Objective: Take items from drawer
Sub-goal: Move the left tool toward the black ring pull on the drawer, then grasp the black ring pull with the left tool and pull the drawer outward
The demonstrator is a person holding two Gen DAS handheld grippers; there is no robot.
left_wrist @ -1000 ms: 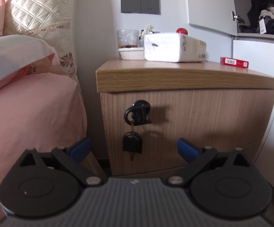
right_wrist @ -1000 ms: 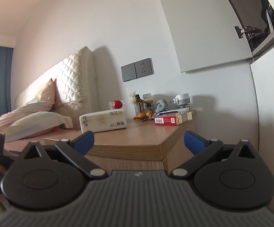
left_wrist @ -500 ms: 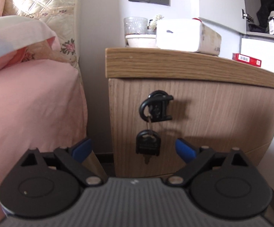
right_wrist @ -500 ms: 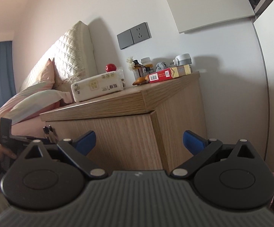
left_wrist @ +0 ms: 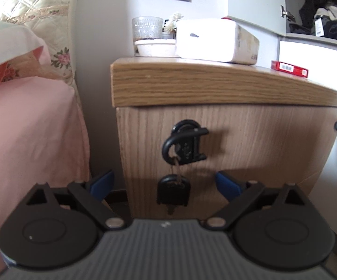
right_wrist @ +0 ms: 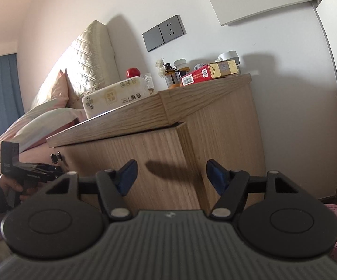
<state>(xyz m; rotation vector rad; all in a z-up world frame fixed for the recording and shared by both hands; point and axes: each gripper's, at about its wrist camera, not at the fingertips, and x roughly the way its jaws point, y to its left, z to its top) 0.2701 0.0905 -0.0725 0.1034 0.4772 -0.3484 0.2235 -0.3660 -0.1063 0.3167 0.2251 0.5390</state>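
Bedside, a wooden nightstand (left_wrist: 226, 88) stands against a white wall between a pink-sheeted bed (left_wrist: 28, 128) and a white wardrobe. Its drawer (left_wrist: 250, 140) is shut, so whatever is to come out stays hidden inside. A black handle (left_wrist: 186, 143) with a key in the lock sits on the drawer front, and a second black key (left_wrist: 173, 192) dangles below it on a ring.

This looks like the opening step. The left tool (left_wrist: 165, 184) faces the drawer front with its blue tips spread wide and nothing between them, roughly level with the hanging key and just under the handle. The right tool (right_wrist: 170, 175) is also wide and empty, aimed at the cabinet's front corner from the side. Next, I'd guess, the left tool needs to rise a little, close on the handle and pull straight out.

On the bench top sit a tissue pack (right_wrist: 115, 98) printed with Chinese characters I can't make out, a red carton (right_wrist: 198, 75) with a barcode, a glass (left_wrist: 147, 28) and a white bowl (left_wrist: 156, 47).
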